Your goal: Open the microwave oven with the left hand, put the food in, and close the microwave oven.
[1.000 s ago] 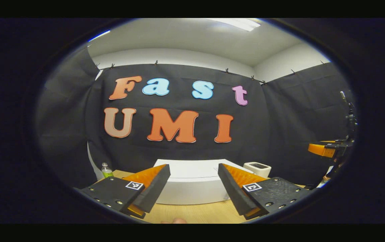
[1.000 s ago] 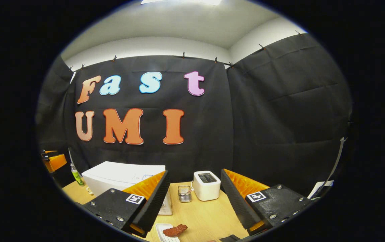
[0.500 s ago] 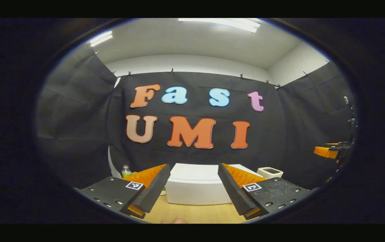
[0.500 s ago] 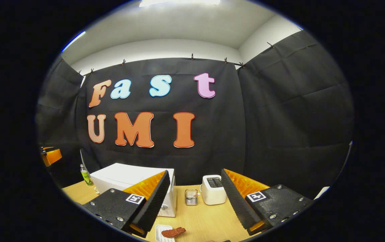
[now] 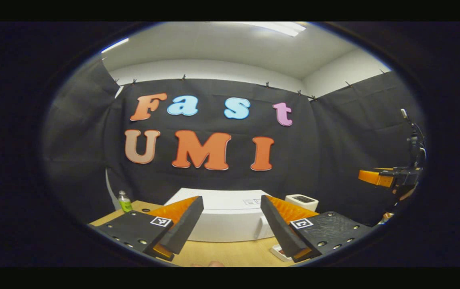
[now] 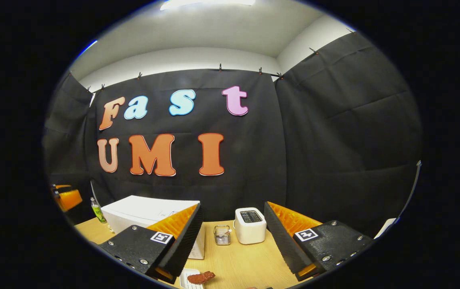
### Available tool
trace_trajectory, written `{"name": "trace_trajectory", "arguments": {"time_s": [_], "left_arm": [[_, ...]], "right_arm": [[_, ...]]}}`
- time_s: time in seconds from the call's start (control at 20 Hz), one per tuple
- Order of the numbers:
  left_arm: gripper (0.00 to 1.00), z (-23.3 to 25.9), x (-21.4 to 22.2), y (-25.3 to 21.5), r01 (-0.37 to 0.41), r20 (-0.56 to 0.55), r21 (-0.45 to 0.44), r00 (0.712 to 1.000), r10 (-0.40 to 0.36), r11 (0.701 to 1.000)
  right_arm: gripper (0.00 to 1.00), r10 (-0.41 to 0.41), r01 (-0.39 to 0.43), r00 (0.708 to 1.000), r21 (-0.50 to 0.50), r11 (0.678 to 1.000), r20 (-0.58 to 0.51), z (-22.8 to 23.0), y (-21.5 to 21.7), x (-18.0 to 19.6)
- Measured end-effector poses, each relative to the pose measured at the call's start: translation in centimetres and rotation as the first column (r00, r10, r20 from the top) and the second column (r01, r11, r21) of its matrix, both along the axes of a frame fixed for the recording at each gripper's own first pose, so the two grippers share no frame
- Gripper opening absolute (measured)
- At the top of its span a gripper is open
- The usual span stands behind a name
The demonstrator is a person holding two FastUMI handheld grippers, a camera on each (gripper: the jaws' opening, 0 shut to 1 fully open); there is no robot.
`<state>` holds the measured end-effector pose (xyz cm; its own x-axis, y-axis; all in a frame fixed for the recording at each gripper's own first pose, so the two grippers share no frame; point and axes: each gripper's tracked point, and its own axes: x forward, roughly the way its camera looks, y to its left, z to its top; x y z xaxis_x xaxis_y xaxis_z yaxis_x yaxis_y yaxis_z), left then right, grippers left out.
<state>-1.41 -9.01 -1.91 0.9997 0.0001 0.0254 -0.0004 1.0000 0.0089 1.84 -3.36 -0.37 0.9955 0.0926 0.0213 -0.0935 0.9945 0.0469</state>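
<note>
On the table (image 5: 230, 253), in the left gripper view, the microwave (image 5: 226, 218) is seen straight ahead between the fingers of the left claw (image 5: 232, 237), door shut. Claw spread, nothing held, well short of it. Step judged: approach, door not yet opened; the door edge must be reached next. Right claw (image 5: 388, 178) is seen far right.

In the right gripper view, the right claw (image 6: 233, 243) is released, empty. Food (image 6: 200, 277) lies in a tray (image 6: 185, 279) below. Toaster (image 6: 250, 225) and wire holder (image 6: 222, 235) stand beside the microwave (image 6: 149, 214); holder contents unclear.

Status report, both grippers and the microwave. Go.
Left gripper open, empty, facing microwave. Right gripper open, above food. Door shut. Path clear.
</note>
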Motion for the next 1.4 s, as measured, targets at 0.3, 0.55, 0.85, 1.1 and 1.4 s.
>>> {"name": "trace_trajectory", "arguments": {"time_s": [0.3,0.55,0.85,1.1,1.4], "left_arm": [[0.92,-11.8,6.2,-4.8,0.008,-0.107,0.053,0.994,-0.003,0.999],[0.91,-18.9,11.3,-7.5,0.017,-0.132,0.056,0.991,-0.009,0.998],[0.90,-24.5,16.2,-8.7,0.018,-0.202,0.069,0.979,-0.004,0.997],[0.70,-24.9,18.0,-7.6,-0.039,-0.159,0.065,0.986,0.049,0.997],[0.16,-26.1,18.0,-8.1,-0.001,-0.184,0.036,0.983,0.007,0.999]], "right_arm": [[0.95,-0.016,0.016,1.000,-0.024,1.000,-0.011,-1.6,-1.5,0.1],[0.95,-0.028,0.027,0.999,-0.041,0.999,-0.022,-3.0,-2.5,0.2],[0.95,-0.050,0.048,0.998,-0.075,0.996,-0.035,-4.5,-3.9,0.6],[0.95,-0.052,0.049,0.998,-0.077,0.996,-0.037,-5.1,-4.3,0.6],[0.95,-0.052,0.049,0.998,-0.079,0.996,-0.028,-5.2,-4.3,0.1]]}}
